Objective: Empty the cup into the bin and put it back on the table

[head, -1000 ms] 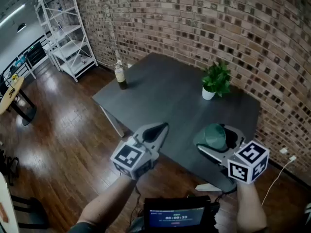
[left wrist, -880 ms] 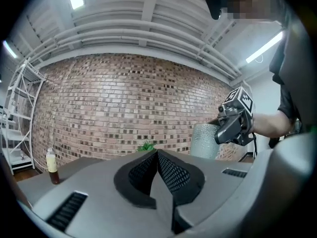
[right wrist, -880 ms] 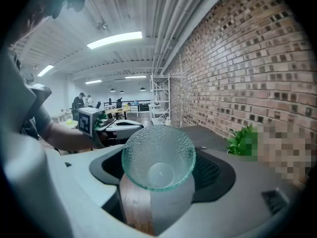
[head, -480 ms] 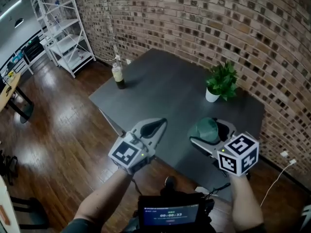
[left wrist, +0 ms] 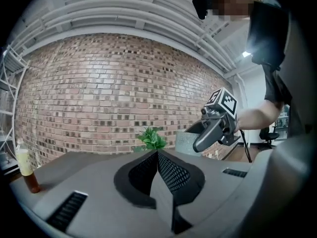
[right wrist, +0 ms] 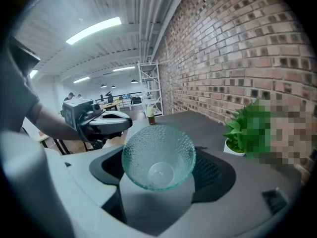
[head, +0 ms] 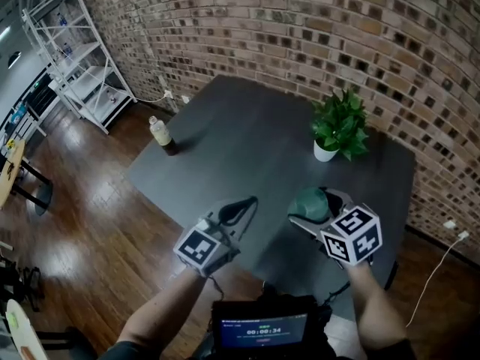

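A pale green dimpled glass cup lies on its side between the jaws of my right gripper, which is shut on it. The cup's mouth faces the camera and nothing shows inside. In the head view the cup and right gripper hang over the near part of the dark grey table. My left gripper hovers to their left, shut and empty. Its pads meet in the left gripper view, where the right gripper and cup show. No bin is in view.
A potted plant stands at the table's far right and a bottle near its left corner. A brick wall runs behind the table. White shelving stands at far left. A screen sits at my chest.
Both grippers have moved forward over the table's near edge, the cup still held in the right one. The view has swung, so the bottle and shelving sit further left.
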`<state>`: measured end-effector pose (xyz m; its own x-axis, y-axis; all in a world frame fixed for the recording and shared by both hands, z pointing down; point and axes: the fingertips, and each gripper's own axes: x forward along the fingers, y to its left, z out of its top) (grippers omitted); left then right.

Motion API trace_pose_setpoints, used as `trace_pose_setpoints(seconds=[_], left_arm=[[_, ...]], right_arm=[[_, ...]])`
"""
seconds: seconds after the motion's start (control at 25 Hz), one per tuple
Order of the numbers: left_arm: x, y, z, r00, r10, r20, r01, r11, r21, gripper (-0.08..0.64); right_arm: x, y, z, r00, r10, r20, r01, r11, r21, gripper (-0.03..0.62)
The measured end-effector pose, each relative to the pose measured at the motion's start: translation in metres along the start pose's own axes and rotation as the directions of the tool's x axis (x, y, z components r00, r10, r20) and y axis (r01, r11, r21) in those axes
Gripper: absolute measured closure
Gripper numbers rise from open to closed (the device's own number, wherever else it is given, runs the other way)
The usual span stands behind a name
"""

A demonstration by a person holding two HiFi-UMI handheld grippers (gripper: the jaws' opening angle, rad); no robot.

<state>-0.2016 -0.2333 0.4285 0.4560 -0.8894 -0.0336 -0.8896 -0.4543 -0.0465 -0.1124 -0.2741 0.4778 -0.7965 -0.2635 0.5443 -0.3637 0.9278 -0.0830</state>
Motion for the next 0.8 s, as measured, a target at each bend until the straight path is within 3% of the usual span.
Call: trace_pose_setpoints(seconds=[0.24, 0.6, 0.8], left_arm=[[0.033, 0.018, -0.04, 0.998, -0.005, -0.067, 0.003, 0.999, -0.034, 0.56], [0.057, 0.035, -0.099, 0.989, -0.073, -0.126, 0.061, 0.993, -0.097, 0.56], [0.072, 0.044, -0.118, 0.981, -0.127, -0.145, 0.111, 0.988, -0.111, 0.56]], right_arm=[[0.037, -0.038, -0.028, 0.997, -0.006, -0.072, 0.01, 0.999, 0.048, 0.197], [0.083, -0.075, -0.07, 0.984, -0.057, -0.172, 0.072, 0.994, 0.081, 0.196], [0.102, -0.098, -0.086, 0.966, -0.127, -0.224, 0.14, 0.989, 0.045, 0.196]])
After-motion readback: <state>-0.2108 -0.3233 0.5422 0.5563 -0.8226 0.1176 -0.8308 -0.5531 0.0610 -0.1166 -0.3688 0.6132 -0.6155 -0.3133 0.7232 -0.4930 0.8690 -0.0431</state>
